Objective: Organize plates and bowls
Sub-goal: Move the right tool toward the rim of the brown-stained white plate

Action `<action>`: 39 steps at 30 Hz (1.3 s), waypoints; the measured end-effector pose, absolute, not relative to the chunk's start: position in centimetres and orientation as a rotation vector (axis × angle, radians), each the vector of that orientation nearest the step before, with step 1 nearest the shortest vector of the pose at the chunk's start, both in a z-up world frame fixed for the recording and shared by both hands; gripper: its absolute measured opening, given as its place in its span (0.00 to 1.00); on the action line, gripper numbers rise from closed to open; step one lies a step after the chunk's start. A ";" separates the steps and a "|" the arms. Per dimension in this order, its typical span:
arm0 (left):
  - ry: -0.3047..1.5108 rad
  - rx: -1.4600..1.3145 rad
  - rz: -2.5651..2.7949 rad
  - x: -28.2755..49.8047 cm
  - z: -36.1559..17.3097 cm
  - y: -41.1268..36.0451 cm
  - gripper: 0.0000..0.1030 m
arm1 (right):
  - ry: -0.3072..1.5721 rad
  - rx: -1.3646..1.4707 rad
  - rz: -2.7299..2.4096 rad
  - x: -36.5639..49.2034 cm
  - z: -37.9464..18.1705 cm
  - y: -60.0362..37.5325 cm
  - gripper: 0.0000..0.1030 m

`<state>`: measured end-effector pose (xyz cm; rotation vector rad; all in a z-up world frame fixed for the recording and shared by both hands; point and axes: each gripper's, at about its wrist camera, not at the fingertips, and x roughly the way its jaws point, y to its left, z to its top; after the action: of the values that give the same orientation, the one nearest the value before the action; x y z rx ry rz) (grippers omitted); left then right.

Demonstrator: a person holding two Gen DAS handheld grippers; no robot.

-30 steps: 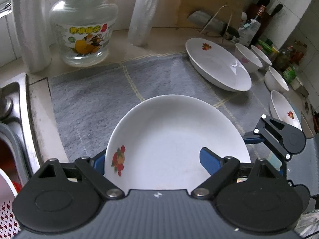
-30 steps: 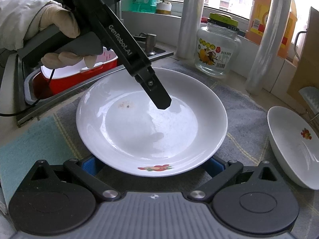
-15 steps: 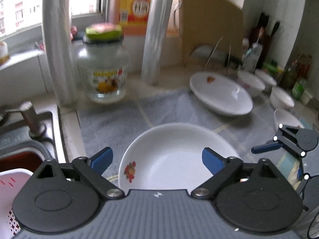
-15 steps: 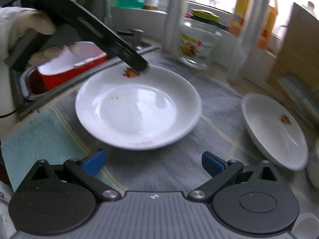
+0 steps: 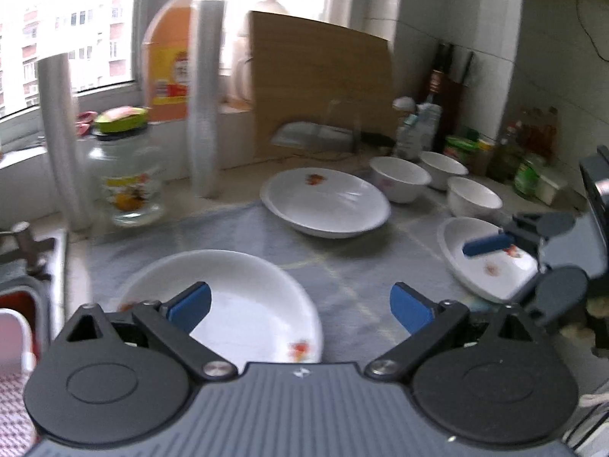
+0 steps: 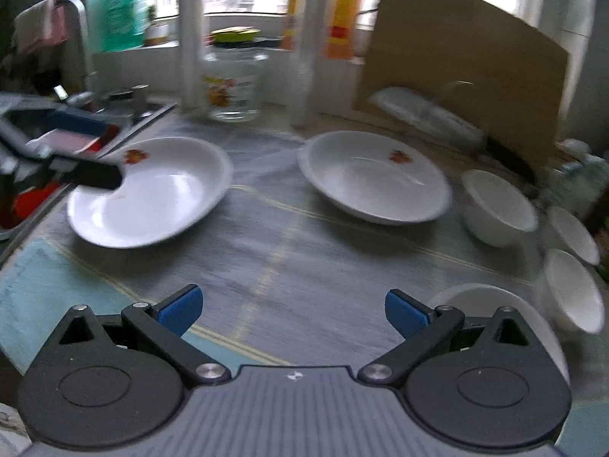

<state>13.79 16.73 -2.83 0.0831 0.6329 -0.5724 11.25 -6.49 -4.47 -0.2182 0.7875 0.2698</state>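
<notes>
Both claws free, near plate set down on the mat.

The grey mat (image 6: 304,266) fills mid-frame; the near plate (image 5: 236,304) lies lower left in the left view, the far plate (image 5: 327,205) at centre, bowls (image 5: 399,179) upper right. The left gripper (image 5: 300,304) has just been opening and stands wide apart, nothing between; the right gripper (image 6: 293,310) is apart too, over bare mat. Next, I judge: grip the far plate's rim squarely, lift level, and lower it centred onto the near one.

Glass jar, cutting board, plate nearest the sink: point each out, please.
Glass jar (image 5: 127,186), left wrist view, on its printed label.
Cutting board (image 5: 319,83), left wrist view, on its bare face.
Plate nearest the sink (image 6: 163,198), right wrist view, on its inner well.
</notes>
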 end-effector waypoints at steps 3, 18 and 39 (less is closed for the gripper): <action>0.655 0.087 -0.618 13.0 -3.4 13.9 0.97 | 0.776 -0.185 0.211 10.7 -3.9 -9.6 1.00; 0.745 0.295 -0.819 10.1 -9.0 0.1 0.97 | 0.781 -0.030 -0.004 7.7 -3.8 -23.4 1.00; 0.735 0.348 -0.838 10.3 -11.6 -6.4 0.98 | 0.832 0.014 0.012 7.9 -5.9 -28.1 1.00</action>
<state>10.27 -6.45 -11.62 0.3480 0.7353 -0.8381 7.88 -28.12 -5.93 0.0140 0.8317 0.0117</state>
